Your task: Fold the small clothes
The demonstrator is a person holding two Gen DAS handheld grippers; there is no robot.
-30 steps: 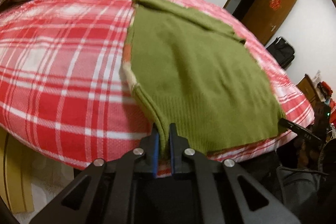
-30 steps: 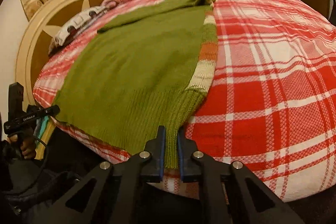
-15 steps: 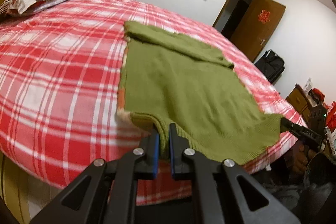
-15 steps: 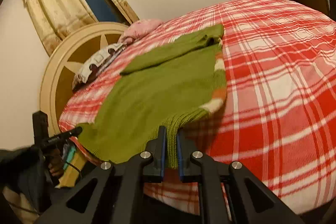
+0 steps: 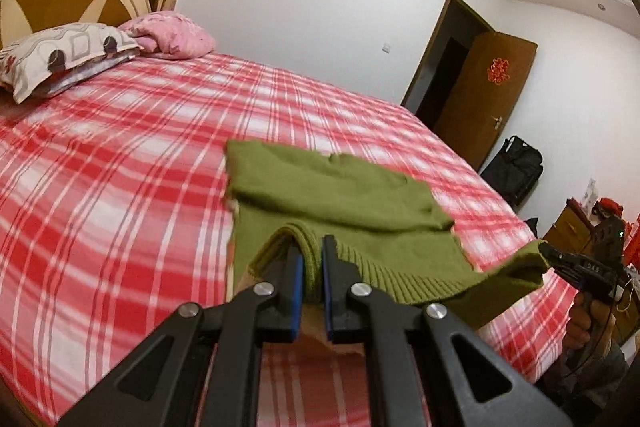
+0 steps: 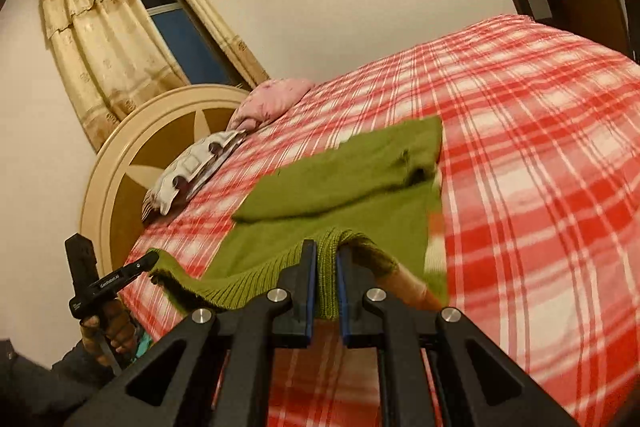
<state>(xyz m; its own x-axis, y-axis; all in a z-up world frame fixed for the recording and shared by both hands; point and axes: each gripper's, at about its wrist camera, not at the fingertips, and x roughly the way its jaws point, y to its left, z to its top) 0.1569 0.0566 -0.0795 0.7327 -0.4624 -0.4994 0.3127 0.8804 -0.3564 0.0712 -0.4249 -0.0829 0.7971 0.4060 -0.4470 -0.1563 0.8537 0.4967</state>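
A green knit sweater lies on the red plaid bed, its ribbed hem lifted off the sheet. My left gripper is shut on one hem corner. At the right edge of that view the other gripper holds the opposite corner. In the right wrist view my right gripper is shut on the ribbed hem of the sweater, and the left gripper pinches the far corner at the lower left. The hem hangs stretched between the two grippers; the sleeves lie folded across the far part. A striped underside shows beneath.
Two pillows lie at the head of the bed against a round headboard. A curtained window is behind. An open wooden door, a black suitcase and a cabinet stand beside the bed.
Both grippers have risen and moved toward the far part of the sweater, lifting the hem off the bed. The near half of the sweater now hangs in the air over the rest.
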